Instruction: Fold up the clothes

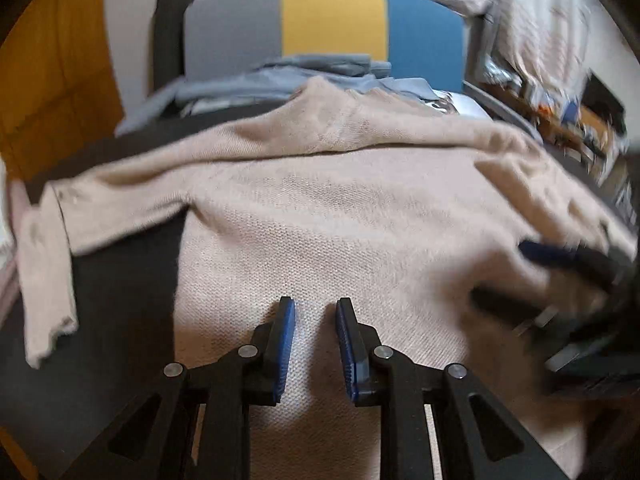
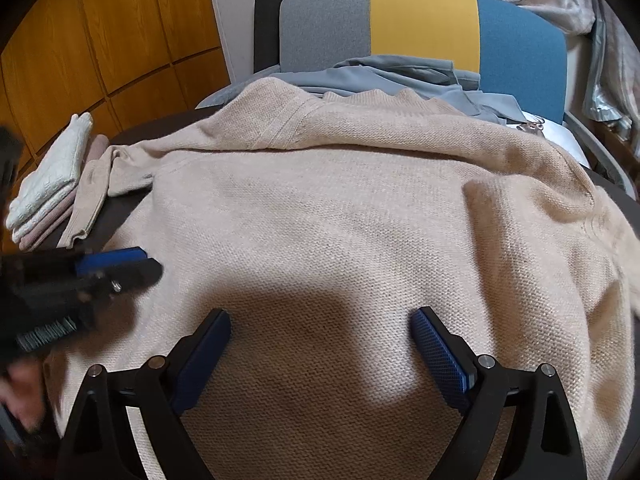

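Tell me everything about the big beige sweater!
The beige sweater is soft-looking knit with a ribbed neckline at the far end. It lies spread flat, slightly wrinkled, on a dark table. One sleeve trails off to the left. Both open grippers hover over it: left gripper, right gripper.

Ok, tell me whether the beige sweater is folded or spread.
Mostly spread: the beige sweater lies open across the dark surface, one sleeve trailing left.

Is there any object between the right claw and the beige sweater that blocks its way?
Nothing visible does. The right claw hangs open directly over the beige knitted sweater, with only bare knit between its fingers. The left claw is off to the side.
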Demonstrator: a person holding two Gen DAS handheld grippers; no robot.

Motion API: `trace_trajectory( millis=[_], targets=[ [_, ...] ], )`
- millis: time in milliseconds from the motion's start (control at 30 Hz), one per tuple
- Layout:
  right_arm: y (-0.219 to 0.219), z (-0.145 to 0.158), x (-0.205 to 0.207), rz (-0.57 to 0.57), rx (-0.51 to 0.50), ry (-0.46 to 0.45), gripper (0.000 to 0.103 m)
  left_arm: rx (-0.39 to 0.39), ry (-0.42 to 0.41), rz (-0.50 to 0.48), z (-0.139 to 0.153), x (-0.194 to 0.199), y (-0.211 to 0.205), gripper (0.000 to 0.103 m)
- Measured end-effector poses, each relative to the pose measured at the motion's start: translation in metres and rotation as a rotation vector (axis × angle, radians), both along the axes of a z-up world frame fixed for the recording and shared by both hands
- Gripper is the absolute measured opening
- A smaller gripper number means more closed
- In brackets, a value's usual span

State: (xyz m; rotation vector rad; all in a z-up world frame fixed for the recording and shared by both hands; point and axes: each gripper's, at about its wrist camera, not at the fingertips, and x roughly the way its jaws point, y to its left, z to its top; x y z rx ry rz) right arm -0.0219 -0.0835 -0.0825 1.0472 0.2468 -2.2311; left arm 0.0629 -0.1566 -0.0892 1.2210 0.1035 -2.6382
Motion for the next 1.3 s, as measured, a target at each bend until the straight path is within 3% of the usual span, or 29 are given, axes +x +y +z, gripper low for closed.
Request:
trace_trajectory(
  millis=[100,200,300,367,433,500,600,767,800,833,867,900,967,1100,1167,1233,1300],
  targets=[
    [0.028,0.016,0.0,-0.003,-0.174,-0.061,0.081,-0.039,-0.014,-0.055,0.006,0.006,-0.003,0.021],
    [0.083,0.051,0.003,-0.095,-0.343,-0.094,0.081,0.056,0.005,-0.009,0.006,0.025,-0.016,0.021],
    [0.134,0.077,0.013,-0.172,-0.287,-0.04,0.081,0.09,0.022,0.063,0.005,0.053,-0.025,0.021],
    [0.162,0.076,0.019,-0.254,-0.155,-0.04,0.081,0.068,0.03,0.089,0.003,0.068,-0.029,0.021],
    [0.182,0.067,0.025,-0.297,-0.123,-0.089,0.081,0.031,0.031,0.117,0.004,0.081,-0.029,0.021],
    [0.185,0.058,0.036,-0.295,-0.113,-0.115,0.078,-0.005,0.03,0.152,0.004,0.092,-0.032,0.022],
    [0.188,0.046,0.053,-0.292,-0.098,-0.153,0.061,0.069,0.041,0.188,0.001,0.099,-0.045,0.028],
    [0.187,0.02,0.056,-0.367,-0.014,-0.163,0.06,0.099,0.048,0.155,-0.005,0.091,-0.04,0.029],
    [0.185,0.016,0.054,-0.375,0.014,-0.148,0.056,0.09,0.044,0.143,-0.008,0.088,-0.036,0.03],
    [0.183,0.013,0.052,-0.377,0.037,-0.132,0.037,0.052,0.046,0.139,-0.008,0.087,-0.031,0.03],
    [0.184,0.013,0.051,-0.366,0.041,-0.113,0.027,0.009,0.042,0.128,-0.008,0.087,-0.026,0.03],
    [0.185,0.014,0.051,-0.354,0.046,-0.095,0.006,-0.03,0.038,0.117,-0.008,0.087,-0.021,0.03],
    [0.193,0.022,0.053,-0.362,0.052,-0.058,0.007,-0.051,0.03,0.105,-0.006,0.089,-0.019,0.03],
    [0.228,0.052,0.066,-0.452,0.015,0.004,0.005,0.064,0.044,0.133,-0.006,0.092,-0.034,0.032],
    [0.25,0.056,0.067,-0.502,-0.015,-0.007,0.005,0.096,0.053,0.139,-0.006,0.093,-0.039,0.032],
    [0.267,0.044,0.062,-0.569,0.027,-0.032,0.001,0.078,0.043,0.128,-0.005,0.094,-0.038,0.032],
    [0.283,0.023,0.054,-0.621,0.018,-0.118,0.001,0.079,0.032,0.119,-0.003,0.095,-0.039,0.032]
  ],
)
